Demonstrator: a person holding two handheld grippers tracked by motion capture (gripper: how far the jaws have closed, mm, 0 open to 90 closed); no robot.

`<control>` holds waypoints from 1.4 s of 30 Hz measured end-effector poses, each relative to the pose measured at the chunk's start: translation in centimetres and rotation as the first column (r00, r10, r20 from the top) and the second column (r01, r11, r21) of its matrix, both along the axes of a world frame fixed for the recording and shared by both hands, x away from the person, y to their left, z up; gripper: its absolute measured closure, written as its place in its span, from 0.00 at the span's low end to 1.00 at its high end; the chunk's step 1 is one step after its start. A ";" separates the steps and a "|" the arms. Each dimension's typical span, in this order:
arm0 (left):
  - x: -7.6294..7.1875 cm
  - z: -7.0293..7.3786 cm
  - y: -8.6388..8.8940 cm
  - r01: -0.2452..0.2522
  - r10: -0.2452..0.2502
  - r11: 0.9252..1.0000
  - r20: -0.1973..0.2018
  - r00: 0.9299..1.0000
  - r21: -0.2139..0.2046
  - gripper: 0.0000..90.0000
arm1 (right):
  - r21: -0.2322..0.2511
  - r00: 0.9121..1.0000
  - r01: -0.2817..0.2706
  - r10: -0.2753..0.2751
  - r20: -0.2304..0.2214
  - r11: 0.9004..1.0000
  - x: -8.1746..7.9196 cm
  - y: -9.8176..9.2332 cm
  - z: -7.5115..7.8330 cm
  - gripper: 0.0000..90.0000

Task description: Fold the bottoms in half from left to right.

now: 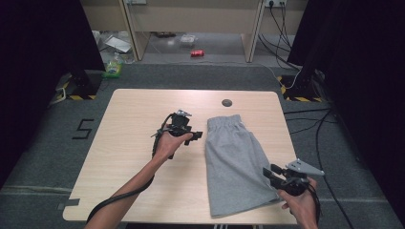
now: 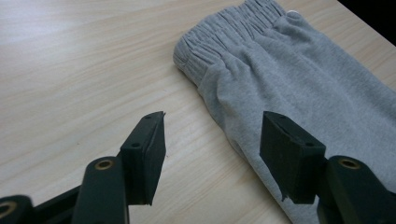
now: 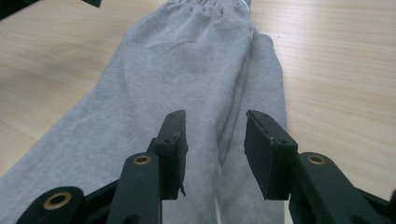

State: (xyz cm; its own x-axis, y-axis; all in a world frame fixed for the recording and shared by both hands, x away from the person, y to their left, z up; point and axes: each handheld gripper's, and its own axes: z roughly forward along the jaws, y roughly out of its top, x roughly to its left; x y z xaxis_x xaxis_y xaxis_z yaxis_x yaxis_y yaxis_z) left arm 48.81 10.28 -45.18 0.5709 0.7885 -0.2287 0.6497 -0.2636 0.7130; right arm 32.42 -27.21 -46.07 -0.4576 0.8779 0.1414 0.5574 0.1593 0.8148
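Grey shorts (image 1: 234, 160), folded lengthwise, lie flat on the right half of the wooden table (image 1: 133, 157), elastic waistband (image 1: 224, 121) at the far end. My left gripper (image 1: 196, 136) is just left of the waistband, jaws open and empty. In the left gripper view the left gripper (image 2: 212, 119) hovers over the shorts' (image 2: 299, 79) near edge, below the waistband (image 2: 219, 42). My right gripper (image 1: 268, 172) is at the shorts' lower right corner. In the right gripper view the right gripper (image 3: 215, 114) stands open above the grey cloth (image 3: 177, 65), with nothing pinched.
A dark round grommet (image 1: 227, 102) sits in the tabletop beyond the waistband. The table's right edge (image 1: 285, 143) runs close beside the shorts. On the floor behind lie a red can (image 1: 197, 53) and cables (image 1: 315, 124).
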 end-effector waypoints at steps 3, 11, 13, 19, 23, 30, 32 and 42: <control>-0.2 -0.5 -0.2 -0.001 0.001 1.000 -0.007 1.000 -0.015 0.42 | -0.014 1.000 -0.005 0.005 -0.028 1.000 1.9 0.5 -0.4 0.67; -0.3 -0.9 -0.9 0.000 0.000 1.000 -0.010 1.000 -0.027 0.39 | -0.051 0.995 -0.040 0.036 -0.092 0.998 6.4 2.6 -1.6 0.72; -0.3 -0.9 -1.1 0.001 -0.002 0.999 -0.011 1.000 -0.032 0.39 | -0.062 0.994 -0.034 0.028 -0.105 0.997 7.2 3.0 -1.9 0.74; -0.6 -1.2 -1.7 0.020 -0.020 0.999 -0.017 1.000 -0.030 0.38 | -0.050 0.984 -0.029 0.019 -0.176 0.998 8.8 3.1 -3.3 0.90; -0.7 -1.4 -1.8 0.022 -0.022 0.999 -0.016 1.000 -0.028 0.38 | -0.049 0.987 -0.027 0.019 -0.157 0.998 8.6 2.6 -3.0 0.96; -0.8 -1.7 -2.2 0.026 -0.026 0.999 -0.018 0.999 -0.020 0.38 | -0.030 0.994 0.014 -0.017 -0.103 0.999 7.8 1.2 -0.9 0.96; -0.8 -1.7 -2.3 0.027 -0.027 0.999 -0.016 0.999 -0.017 0.38 | -0.033 0.994 0.031 -0.035 -0.108 0.999 8.1 0.6 -1.1 0.96; -0.6 -2.1 -2.8 0.028 -0.028 1.000 -0.026 0.999 -0.011 0.38 | -0.037 0.980 0.073 -0.079 -0.181 0.997 8.3 -0.3 -2.5 0.76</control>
State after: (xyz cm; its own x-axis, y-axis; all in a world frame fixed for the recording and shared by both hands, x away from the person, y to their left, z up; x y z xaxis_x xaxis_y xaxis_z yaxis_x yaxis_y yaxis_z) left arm 48.20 7.52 -47.27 0.5864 0.7698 -0.2521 0.6605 -0.2743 0.6989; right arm 40.69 -27.52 -48.55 -0.3586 0.9142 0.1891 0.7076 0.1340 0.6938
